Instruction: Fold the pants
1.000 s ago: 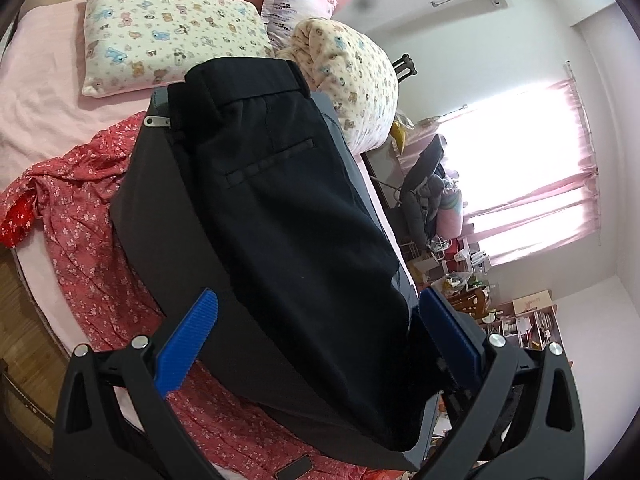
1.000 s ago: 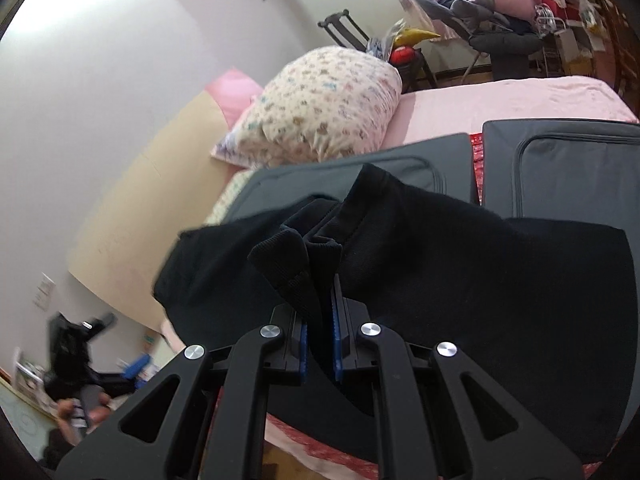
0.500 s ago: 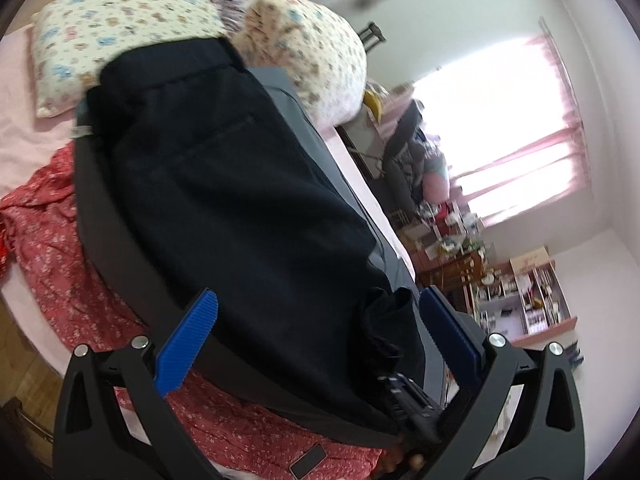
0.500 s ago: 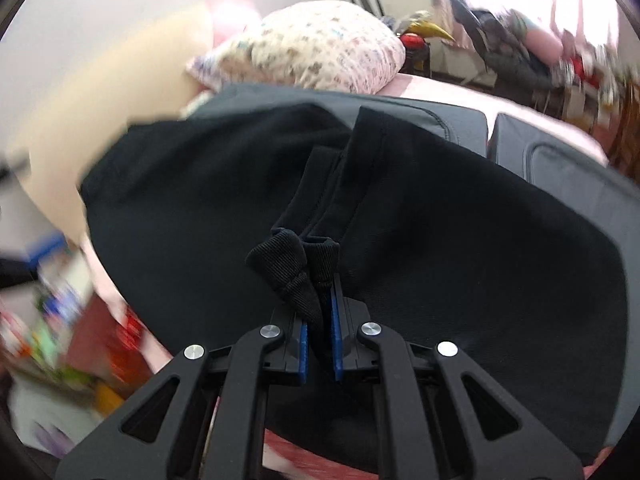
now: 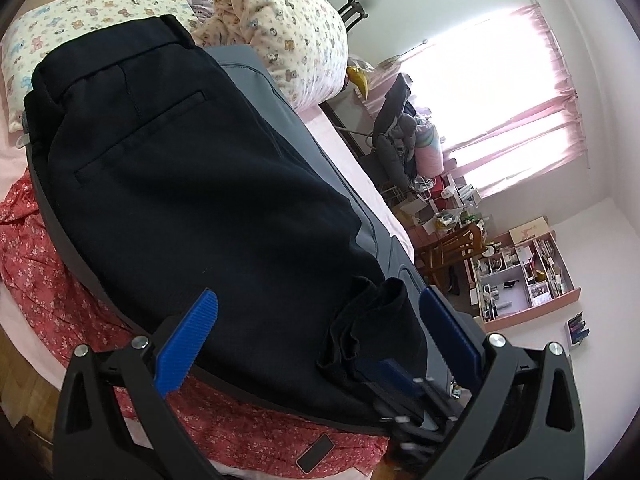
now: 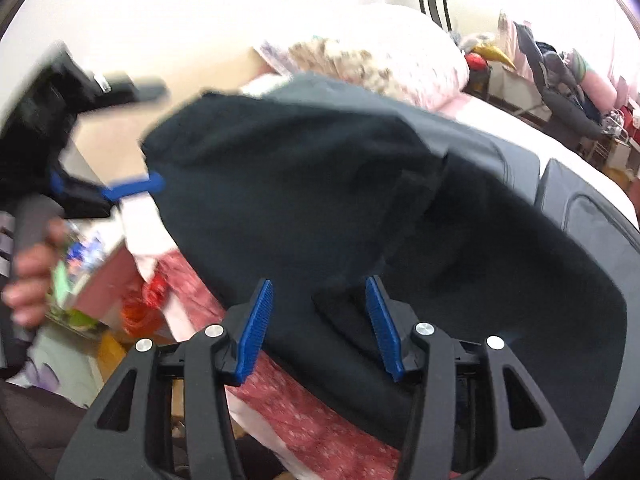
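Black pants [image 5: 192, 184] lie folded lengthwise on a grey folding board [image 5: 304, 148] on the bed, waistband at the far end by the pillows. My left gripper [image 5: 316, 324] is open and empty, its blue pads straddling the near end of the pants. The bunched cuffs [image 5: 372, 320] lie just inside its right pad. My right gripper [image 6: 320, 324] is open, with the pants [image 6: 360, 208] lying between and beyond its pads. The left gripper also shows at the left of the right wrist view [image 6: 132, 188], blurred.
A red floral cloth [image 5: 48, 264] lies under the board on the pink bed. Bear-print pillows [image 5: 288, 28] sit at the head. A second grey board panel [image 6: 588, 216] lies to the right. A cluttered desk and shelf [image 5: 516, 264] stand by the window.
My right gripper was shut on the pants cuffs and has now opened, letting them drop. It swung left. My left gripper moved closer over the near end of the pants.
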Available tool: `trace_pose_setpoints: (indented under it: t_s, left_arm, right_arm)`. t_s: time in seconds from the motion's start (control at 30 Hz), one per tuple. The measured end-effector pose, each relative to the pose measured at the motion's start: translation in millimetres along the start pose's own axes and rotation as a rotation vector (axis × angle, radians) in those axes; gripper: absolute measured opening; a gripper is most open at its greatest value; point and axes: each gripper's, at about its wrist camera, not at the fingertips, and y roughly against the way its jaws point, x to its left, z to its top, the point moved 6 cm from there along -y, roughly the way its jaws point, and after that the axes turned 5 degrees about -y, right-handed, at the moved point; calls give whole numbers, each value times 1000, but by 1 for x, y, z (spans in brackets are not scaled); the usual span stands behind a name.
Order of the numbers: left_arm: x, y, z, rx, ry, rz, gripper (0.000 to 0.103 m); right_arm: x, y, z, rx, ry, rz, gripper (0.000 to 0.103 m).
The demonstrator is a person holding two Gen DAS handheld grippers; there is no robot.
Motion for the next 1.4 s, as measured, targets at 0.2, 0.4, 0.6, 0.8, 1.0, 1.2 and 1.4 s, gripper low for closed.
trace_pose_setpoints:
  t_s: [0.2, 0.4, 0.6, 0.8, 1.0, 1.2, 1.4]
  left_arm:
    - [-3, -10, -6, 34, -14, 12, 101]
    - [-10, -40, -20, 157, -52, 14, 101]
    - [-20, -65, -37, 249, -96, 10, 101]
    - [-14, -63, -29, 235, -79, 15, 101]
    - [-8, -60, -22, 224, -59, 20, 101]
    - [-7, -58, -19, 223, -58, 22, 101]
    - [-8, -57, -19, 224, -58, 20, 101]
  right_arm:
    - [-52, 25, 26, -117, -96, -109, 46]
    - [-40, 0, -8, 12, 47, -85, 26]
    - [-23, -27, -19, 69, 77, -37, 25]
    - [-21, -46, -28, 108, 101, -46, 16]
    - [-24, -39, -31, 136, 30, 20, 16]
    - [-22, -41, -38, 139, 81, -39, 16]
    - [-13, -44, -43, 136, 138, -78, 20]
